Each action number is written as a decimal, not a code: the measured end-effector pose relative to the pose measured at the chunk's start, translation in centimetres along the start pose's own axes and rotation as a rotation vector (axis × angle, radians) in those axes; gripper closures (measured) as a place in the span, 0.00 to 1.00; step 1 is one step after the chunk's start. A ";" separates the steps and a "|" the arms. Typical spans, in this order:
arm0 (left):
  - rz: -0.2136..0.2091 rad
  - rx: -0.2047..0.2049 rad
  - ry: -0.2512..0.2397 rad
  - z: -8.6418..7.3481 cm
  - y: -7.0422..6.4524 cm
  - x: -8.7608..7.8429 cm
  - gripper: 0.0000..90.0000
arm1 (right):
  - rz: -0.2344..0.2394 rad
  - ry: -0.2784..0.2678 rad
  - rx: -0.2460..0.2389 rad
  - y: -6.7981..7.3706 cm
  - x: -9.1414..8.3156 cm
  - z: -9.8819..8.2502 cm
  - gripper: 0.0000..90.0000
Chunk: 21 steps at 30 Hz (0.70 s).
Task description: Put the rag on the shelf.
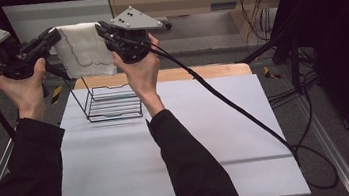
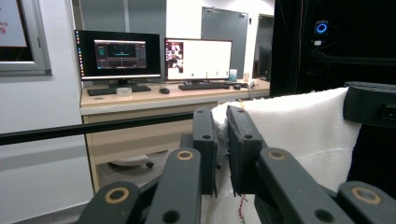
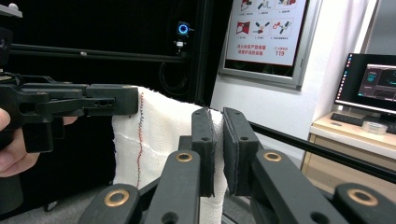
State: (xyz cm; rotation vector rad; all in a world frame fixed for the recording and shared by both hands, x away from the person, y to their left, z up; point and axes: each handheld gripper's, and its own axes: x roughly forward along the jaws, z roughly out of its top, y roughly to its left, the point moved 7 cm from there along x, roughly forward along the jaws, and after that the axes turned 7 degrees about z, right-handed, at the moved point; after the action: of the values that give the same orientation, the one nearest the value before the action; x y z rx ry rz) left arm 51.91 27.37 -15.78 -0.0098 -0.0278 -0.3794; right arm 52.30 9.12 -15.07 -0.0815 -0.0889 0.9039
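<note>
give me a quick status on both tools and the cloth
Left tool and right tool each shut on a top corner. White cloth hangs spread above the wire rack. Nothing in the way.

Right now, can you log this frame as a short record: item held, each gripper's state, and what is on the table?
held item: white towel, hanging spread between both grippers
left gripper: jaws shut on one top corner
right gripper: jaws shut on the other top corner
height: towel lifted above the table
on table: black wire rack, below the towel
</note>
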 end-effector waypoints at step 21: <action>0.026 -0.014 0.012 0.9 2.1 3.0 0.92 | -0.021 0.013 -0.003 -2.2 3.1 0.5 0.93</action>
State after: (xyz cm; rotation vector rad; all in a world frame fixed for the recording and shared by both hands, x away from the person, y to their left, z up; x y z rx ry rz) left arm 55.42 28.21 -14.80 -0.0221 -0.0133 -0.3535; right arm 55.84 10.18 -14.21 -0.0894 -0.0787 0.8820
